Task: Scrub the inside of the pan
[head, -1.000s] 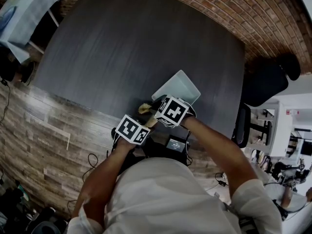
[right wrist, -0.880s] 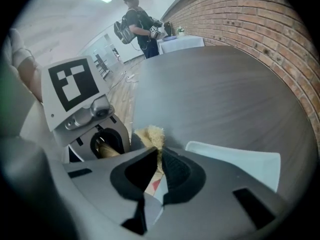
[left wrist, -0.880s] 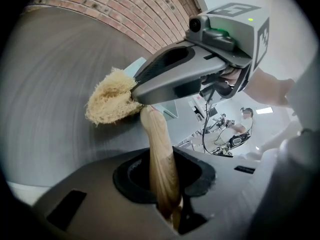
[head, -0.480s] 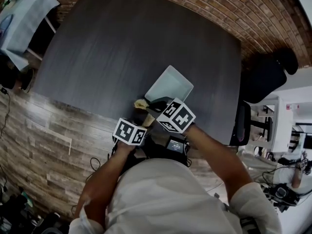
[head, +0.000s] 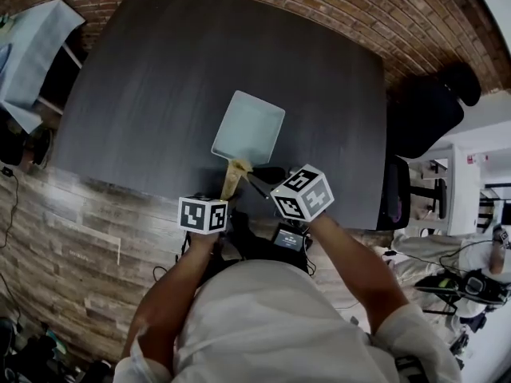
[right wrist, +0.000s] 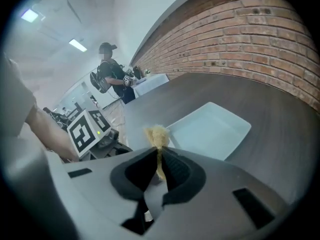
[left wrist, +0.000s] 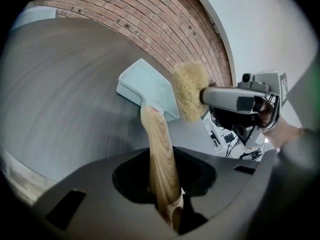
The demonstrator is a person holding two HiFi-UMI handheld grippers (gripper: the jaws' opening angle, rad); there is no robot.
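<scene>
Up close, the left gripper (left wrist: 167,204) has its jaws clamped on the wooden handle (head: 232,178), at seven o'clock from the pan (head: 249,126). At five o'clock, the right gripper (right wrist: 155,170) is pinched tight on a tan scrubbing brush (left wrist: 190,90), its bristles just off the near rim and not inside. The pan, pale and square, lies at twelve o'clock on the dark table (head: 160,70), with a brick wall (left wrist: 150,19) beyond.

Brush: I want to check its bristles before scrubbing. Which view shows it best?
The left gripper view: the brush shows its whole tan bristle head side-on, near the pan. The right gripper view shows only a tuft above its jaws; the head view hardly shows it.
</scene>
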